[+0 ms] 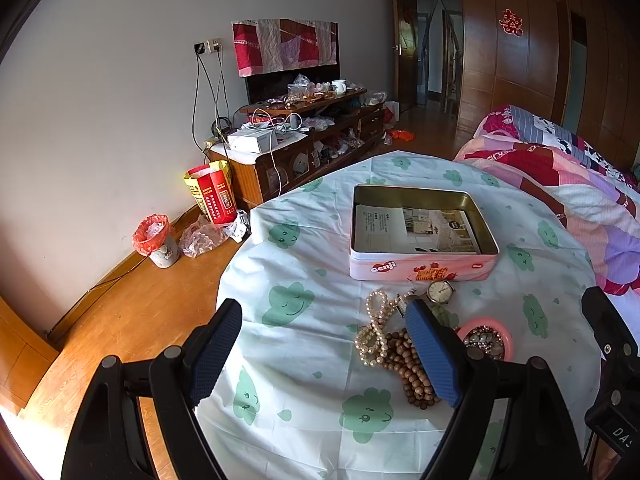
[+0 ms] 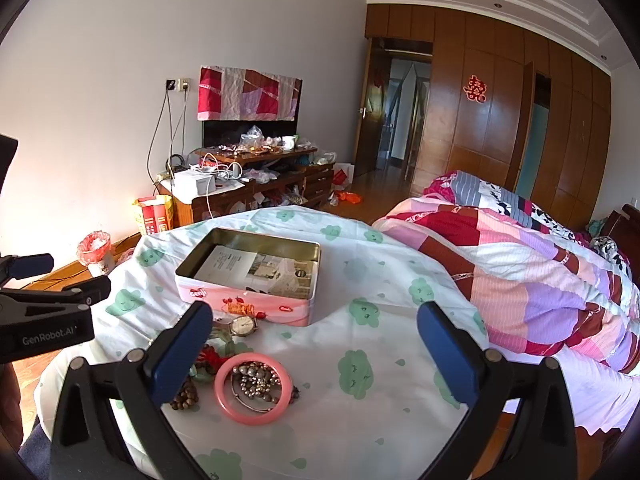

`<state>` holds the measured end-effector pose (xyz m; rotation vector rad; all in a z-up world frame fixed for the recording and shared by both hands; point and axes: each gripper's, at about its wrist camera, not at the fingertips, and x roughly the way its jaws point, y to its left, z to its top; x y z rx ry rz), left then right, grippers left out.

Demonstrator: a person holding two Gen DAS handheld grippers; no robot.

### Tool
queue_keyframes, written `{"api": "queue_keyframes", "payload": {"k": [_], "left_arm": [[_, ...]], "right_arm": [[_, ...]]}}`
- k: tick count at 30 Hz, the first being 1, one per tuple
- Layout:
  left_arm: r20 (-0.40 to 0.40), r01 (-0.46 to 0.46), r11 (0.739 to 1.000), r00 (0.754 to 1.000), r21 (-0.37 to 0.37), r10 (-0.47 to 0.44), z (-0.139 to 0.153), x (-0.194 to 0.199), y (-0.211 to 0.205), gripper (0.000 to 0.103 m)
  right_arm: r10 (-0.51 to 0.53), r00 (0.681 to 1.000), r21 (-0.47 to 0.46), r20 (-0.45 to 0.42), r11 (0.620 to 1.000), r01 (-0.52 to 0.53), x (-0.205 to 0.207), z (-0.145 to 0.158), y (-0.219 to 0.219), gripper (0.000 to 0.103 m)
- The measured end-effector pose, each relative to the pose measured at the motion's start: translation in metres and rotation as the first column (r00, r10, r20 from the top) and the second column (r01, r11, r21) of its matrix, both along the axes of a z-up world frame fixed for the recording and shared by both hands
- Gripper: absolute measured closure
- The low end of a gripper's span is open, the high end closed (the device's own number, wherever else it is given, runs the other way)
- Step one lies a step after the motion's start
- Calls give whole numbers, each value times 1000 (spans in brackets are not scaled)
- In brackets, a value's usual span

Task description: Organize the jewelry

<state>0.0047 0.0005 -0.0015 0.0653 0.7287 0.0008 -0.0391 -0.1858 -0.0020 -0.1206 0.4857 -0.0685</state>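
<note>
A pink open tin (image 1: 424,268) (image 2: 248,300) with papers inside stands on the round table. In front of it lies a pile of jewelry: a wristwatch (image 1: 440,291) (image 2: 242,326), a pearl strand (image 1: 374,330), brown wooden beads (image 1: 406,368) (image 2: 185,397) and a pink bangle (image 1: 505,334) (image 2: 256,389) ringed around sparkly pieces. My left gripper (image 1: 326,350) is open above the cloth; its right finger hangs over the beads. My right gripper (image 2: 316,354) is open above the bangle, with nothing between its pads. The left gripper (image 2: 44,308) shows at the right wrist view's left edge.
The table wears a white cloth with green clouds (image 1: 304,360) (image 2: 384,360). A bed with a patchwork quilt (image 1: 580,192) (image 2: 540,264) lies right of it. A low cluttered cabinet (image 1: 304,140), a red bag (image 1: 212,196) and a small bin (image 1: 158,240) line the wall at left.
</note>
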Motion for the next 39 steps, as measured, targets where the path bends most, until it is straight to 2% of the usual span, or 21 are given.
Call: {"api": "queue_keyframes", "payload": {"k": [39], "left_arm": [[1,4,1000,1000,1,-4,-2,0,-1,19]], "right_arm": [[-1,1000,3,-7,1000,1,1,-1,1,0]]}}
